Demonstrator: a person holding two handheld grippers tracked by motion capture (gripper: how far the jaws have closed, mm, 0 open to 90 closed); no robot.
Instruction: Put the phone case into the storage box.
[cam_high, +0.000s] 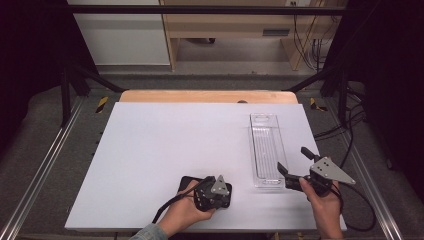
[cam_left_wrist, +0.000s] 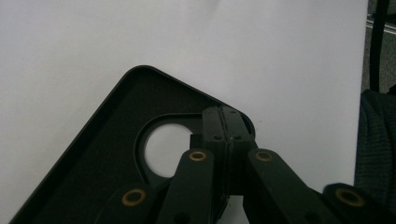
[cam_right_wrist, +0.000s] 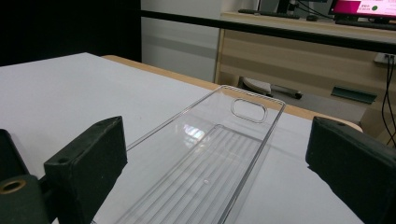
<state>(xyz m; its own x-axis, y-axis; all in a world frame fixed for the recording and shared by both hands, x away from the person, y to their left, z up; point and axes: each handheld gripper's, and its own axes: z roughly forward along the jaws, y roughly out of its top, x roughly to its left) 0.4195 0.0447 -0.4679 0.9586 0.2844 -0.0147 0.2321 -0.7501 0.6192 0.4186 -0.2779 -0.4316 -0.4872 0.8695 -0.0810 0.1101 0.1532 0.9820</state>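
In the high view, a white table (cam_high: 150, 150) carries two things. A black tray (cam_high: 187, 186) lies near the front edge, about the middle. A clear tray (cam_high: 267, 150) lies along the right side, long end pointing to the back edge. The left gripper (cam_high: 212, 192) sits on top of the black tray, with a hand (cam_high: 182, 212) around it. The right gripper (cam_high: 295, 162) waits just beside the near end of the clear tray, jaws spread wide and holding nothing.

In the left gripper view, the jaws are pressed tight together. They pinch the thin rim of the black tray (cam_left_wrist: 107, 158) next to its round hole (cam_left_wrist: 163, 149). The tray lies flat on the white table (cam_left_wrist: 233, 46).

In the right gripper view, the two jaws stand far apart. The clear tray (cam_right_wrist: 205, 163) lies between them and runs away toward the back edge. It has a small slot (cam_right_wrist: 249, 110) at its far end. The jaws do not touch it.

It looks like the step now is getting a grip on both trays. The left one seems done. Next, the right gripper likely has to slide forward over the near rim and squeeze. The rim is thin and slippery, so it should go slow.
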